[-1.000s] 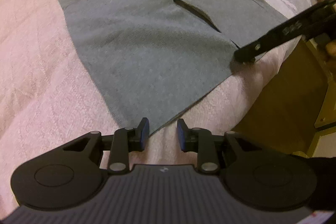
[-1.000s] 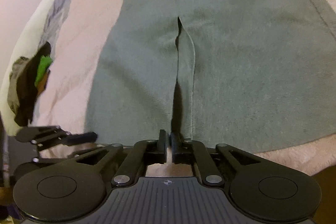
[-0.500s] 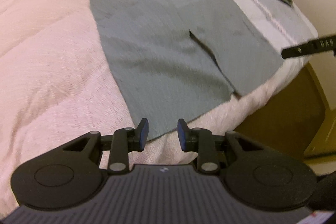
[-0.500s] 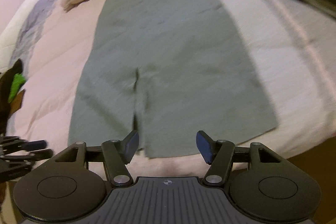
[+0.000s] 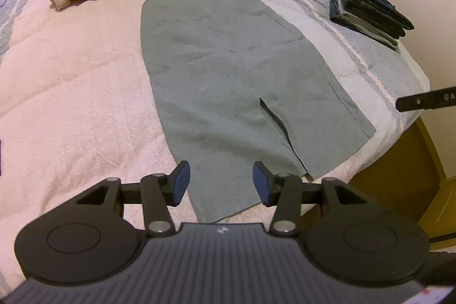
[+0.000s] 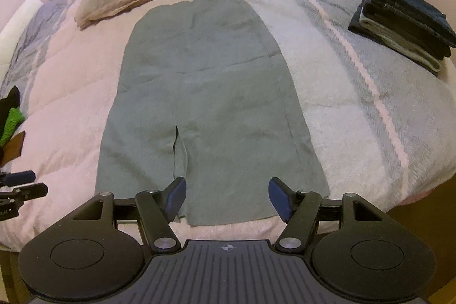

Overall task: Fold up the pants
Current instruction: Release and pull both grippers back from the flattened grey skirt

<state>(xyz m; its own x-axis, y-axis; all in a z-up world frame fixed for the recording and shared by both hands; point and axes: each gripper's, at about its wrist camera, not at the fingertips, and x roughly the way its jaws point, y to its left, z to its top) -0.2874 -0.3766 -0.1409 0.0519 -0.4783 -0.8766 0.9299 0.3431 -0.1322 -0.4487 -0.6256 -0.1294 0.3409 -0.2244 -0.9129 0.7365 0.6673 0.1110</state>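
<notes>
Looking down from the left wrist, the left gripper [image 5: 219,180] hung clear above the bed [image 5: 71,104], its jaws just widened to a middling gap with nothing between them; a second earlier it sat low at the hem. The grey-green pants [image 5: 228,76] lay flat, legs toward the camera.

From the right wrist, the right gripper [image 6: 226,200], pinched shut a second ago, stood wide and empty above the pants [image 6: 205,93]. Smoothing seemed done; folding could begin.

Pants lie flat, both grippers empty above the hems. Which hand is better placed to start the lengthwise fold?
Probably left: the left gripper hangs open above the grey-green pants' outer hem corner; the right gripper is over the middle.
</notes>
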